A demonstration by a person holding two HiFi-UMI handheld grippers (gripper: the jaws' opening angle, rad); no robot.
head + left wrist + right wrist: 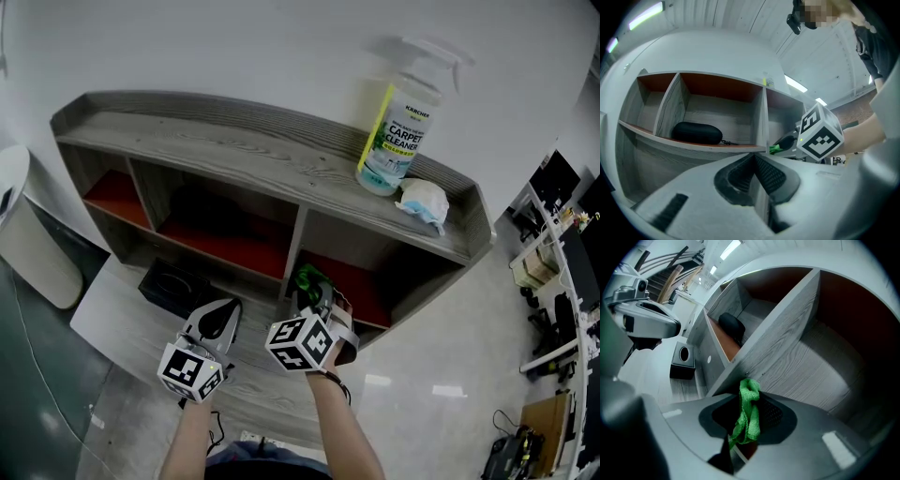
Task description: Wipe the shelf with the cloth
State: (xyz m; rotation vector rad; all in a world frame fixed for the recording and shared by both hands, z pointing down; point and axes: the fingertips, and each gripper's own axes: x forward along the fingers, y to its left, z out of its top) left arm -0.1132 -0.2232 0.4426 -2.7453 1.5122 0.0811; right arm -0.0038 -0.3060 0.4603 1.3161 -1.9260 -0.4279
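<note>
The grey wooden shelf [244, 150] has red-lined compartments. My right gripper [314, 291] is shut on a green cloth [309, 278] in front of the upright divider between the middle and right compartments. In the right gripper view the cloth [749, 413] hangs folded between the jaws, its top close to the divider's front edge [787, 319]. My left gripper [223, 314] hovers just left of the right one, shut with nothing in it. The left gripper view shows its jaws [754, 157] meeting, with the cloth [774, 149] off to the right.
A carpet cleaner spray bottle [398, 136] and a crumpled white mask [422, 202] sit on the shelf top at right. A black case [696, 133] lies in the middle compartment. A black box [173, 286] stands before the shelf. A white bin [28, 234] is at left.
</note>
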